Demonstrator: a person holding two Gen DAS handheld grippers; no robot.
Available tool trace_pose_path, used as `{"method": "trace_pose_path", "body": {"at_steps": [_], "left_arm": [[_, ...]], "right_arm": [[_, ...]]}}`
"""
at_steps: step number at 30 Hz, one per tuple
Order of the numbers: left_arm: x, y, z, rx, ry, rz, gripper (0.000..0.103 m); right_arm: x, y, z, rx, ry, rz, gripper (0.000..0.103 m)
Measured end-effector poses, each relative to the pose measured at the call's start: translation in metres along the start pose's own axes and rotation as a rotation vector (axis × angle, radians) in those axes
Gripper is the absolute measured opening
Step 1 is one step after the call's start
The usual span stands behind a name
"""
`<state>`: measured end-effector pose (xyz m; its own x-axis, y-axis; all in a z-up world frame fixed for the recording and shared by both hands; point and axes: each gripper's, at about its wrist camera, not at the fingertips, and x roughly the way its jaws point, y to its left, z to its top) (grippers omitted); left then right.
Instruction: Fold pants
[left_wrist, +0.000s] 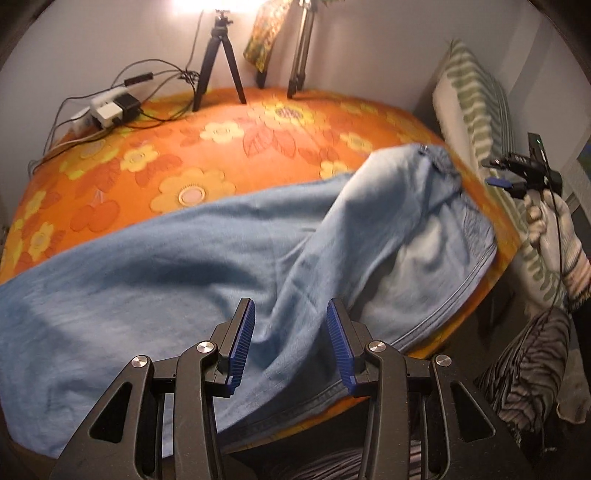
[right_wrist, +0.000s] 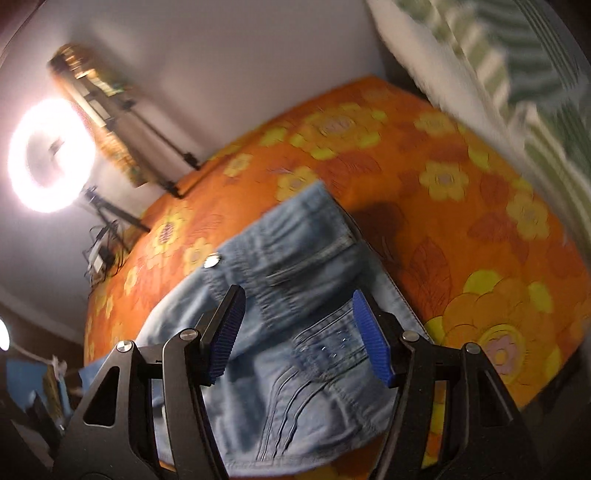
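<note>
Light blue denim pants (left_wrist: 207, 266) lie spread across a bed with an orange flowered cover (left_wrist: 155, 162); the waist end reaches the bed's right edge. My left gripper (left_wrist: 291, 347) hovers open over a raised fold in the leg near the front edge, and its blue pads are clear of the cloth. In the left wrist view my right gripper (left_wrist: 495, 172) is held by a gloved hand (left_wrist: 550, 221) off the bed's right side. In the right wrist view the right gripper (right_wrist: 299, 339) stands open just above the pants' waistband (right_wrist: 295, 258) and pocket, near the metal button (right_wrist: 211, 262).
Two tripods (left_wrist: 218, 62) stand at the back of the bed beside a power strip with cables (left_wrist: 107, 107). A bright ring light (right_wrist: 51, 155) glares on the wall side. A green striped cushion (left_wrist: 476, 107) leans at the right, and a zebra-patterned cloth (left_wrist: 528, 365) lies below it.
</note>
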<state>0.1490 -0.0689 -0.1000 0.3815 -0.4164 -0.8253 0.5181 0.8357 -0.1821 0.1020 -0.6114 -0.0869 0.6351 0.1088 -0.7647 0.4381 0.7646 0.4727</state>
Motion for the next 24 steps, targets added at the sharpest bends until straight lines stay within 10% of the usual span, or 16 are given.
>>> {"method": "trace_pose_path", "body": {"at_steps": [24], "left_arm": [[0.049, -0.019, -0.03, 0.144, 0.108, 0.086, 0.04]], "right_arm": [[0.098, -0.022, 0.012, 0.099, 0.065, -0.026, 0.06]]}}
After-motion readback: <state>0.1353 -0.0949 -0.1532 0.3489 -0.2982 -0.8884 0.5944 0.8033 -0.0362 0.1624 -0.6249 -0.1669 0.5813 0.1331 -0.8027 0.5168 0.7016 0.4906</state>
